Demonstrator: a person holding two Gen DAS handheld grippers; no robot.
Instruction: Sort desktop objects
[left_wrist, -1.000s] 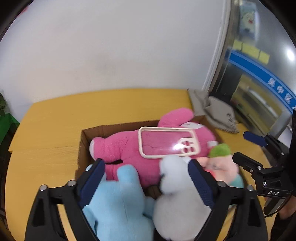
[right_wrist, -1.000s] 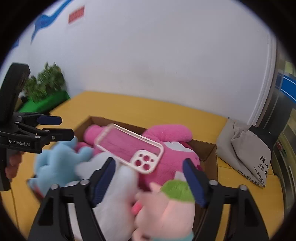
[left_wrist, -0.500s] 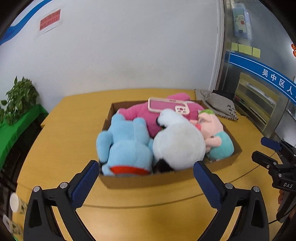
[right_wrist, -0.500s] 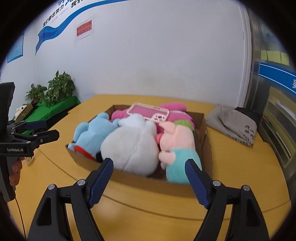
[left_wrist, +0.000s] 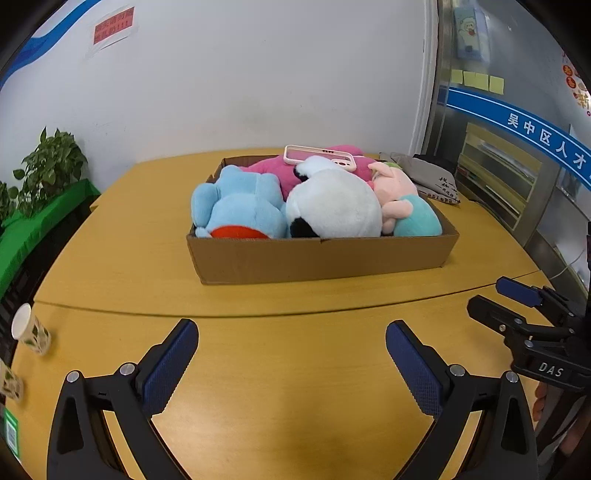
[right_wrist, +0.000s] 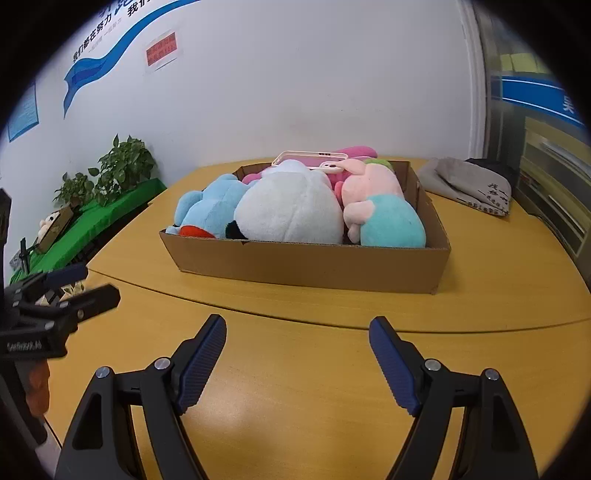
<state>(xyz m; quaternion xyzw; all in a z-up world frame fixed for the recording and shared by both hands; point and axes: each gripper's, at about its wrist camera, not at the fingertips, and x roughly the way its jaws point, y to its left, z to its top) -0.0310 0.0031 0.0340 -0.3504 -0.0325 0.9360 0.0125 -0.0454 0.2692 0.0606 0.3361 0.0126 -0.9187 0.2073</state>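
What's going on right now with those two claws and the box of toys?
Left gripper and right gripper open, empty, over bare table. Cardboard box full of plush toys, phone case on top. Nothing in the way.

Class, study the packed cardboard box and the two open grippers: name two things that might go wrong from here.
1. The phone case lies loose on top of the pink plush; nudging a toy might slide it off the heap.
2. The toys bulge above the cardboard box rim, so lifting the white plush may drag the blue plush out too.
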